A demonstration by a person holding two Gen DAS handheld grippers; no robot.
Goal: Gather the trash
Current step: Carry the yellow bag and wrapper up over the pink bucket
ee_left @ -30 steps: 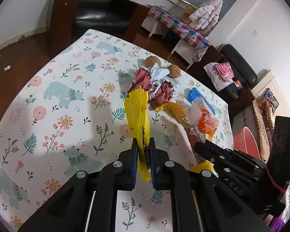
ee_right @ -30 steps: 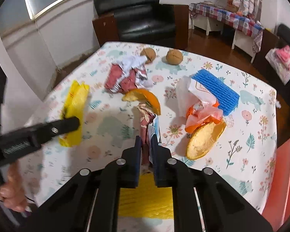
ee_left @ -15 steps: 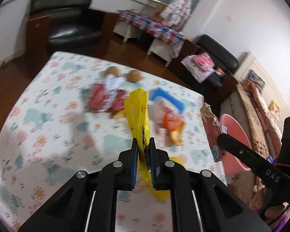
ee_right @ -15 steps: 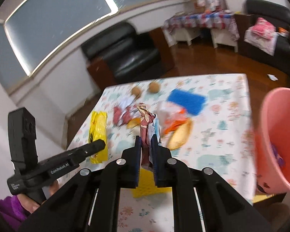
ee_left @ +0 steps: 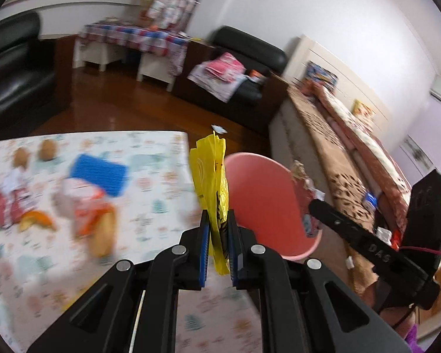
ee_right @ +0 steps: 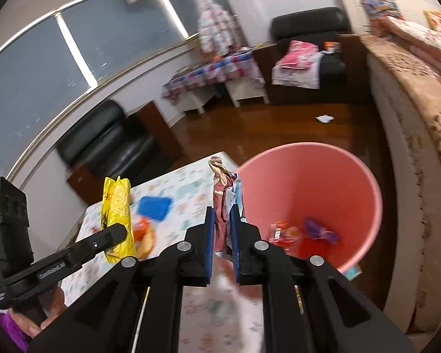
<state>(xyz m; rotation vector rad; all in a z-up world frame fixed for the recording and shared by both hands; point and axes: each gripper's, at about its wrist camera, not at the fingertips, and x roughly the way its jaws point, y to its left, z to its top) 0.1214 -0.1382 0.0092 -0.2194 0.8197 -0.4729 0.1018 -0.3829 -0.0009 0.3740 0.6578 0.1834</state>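
My left gripper (ee_left: 217, 220) is shut on a yellow plastic wrapper (ee_left: 210, 173), which stands up between the blue pads over the table's right edge. My right gripper (ee_right: 222, 220) is shut on a crumpled red-brown wrapper (ee_right: 222, 185), held just left of the pink bin (ee_right: 347, 170). The bin stands on the floor beside the table, with a few bright wrappers at its bottom. In the left wrist view the pink bin (ee_left: 261, 194) lies right behind the yellow wrapper. The right gripper (ee_left: 311, 203) reaches in from the right there. The left gripper (ee_right: 117, 231) and the yellow wrapper (ee_right: 116, 203) show at lower left.
On the floral tablecloth (ee_left: 161, 182) lie a blue sponge (ee_left: 98, 173), orange and white wrappers (ee_left: 85, 203), a peel (ee_left: 36, 219), red wrappers (ee_left: 8, 206) and two walnuts (ee_left: 47, 148). A brown-covered bed (ee_right: 420, 123) runs along the right, close to the bin. Black armchairs and a checked bench stand farther back.
Both grippers have lifted off the table and swung right toward the pink bin, each keeping its wrapper. The table trash has slid to the left of both views.
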